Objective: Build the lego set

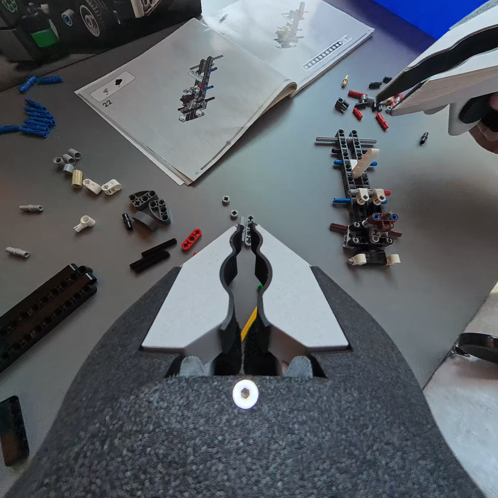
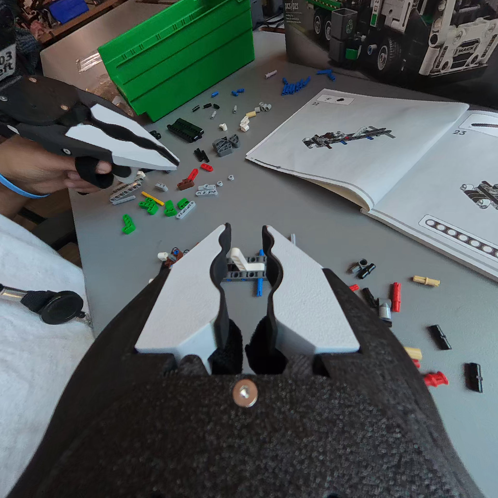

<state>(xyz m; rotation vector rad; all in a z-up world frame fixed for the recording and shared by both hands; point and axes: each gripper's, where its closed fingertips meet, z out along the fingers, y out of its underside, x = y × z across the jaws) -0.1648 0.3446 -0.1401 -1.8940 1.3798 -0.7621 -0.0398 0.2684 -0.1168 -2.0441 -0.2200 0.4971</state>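
Had left gripper (image 1: 245,225) nearly closed, tips straddling light grey beams (image 1: 247,233) on table, grip unclear; right gripper (image 2: 245,229) open over chassis assembly (image 2: 246,266).

Grey table (image 2: 310,204). On it: open instruction booklet (image 2: 377,151) toward far right edge; green plastic bin (image 2: 177,56) and dark printed box (image 2: 390,35) along far edge. Loose building-toy parts scattered mid-surface: blue pins (image 1: 37,118), green angle pieces (image 2: 151,206), red pins (image 1: 369,113). Part-built dark frame assembly (image 1: 361,199) near the right edge.
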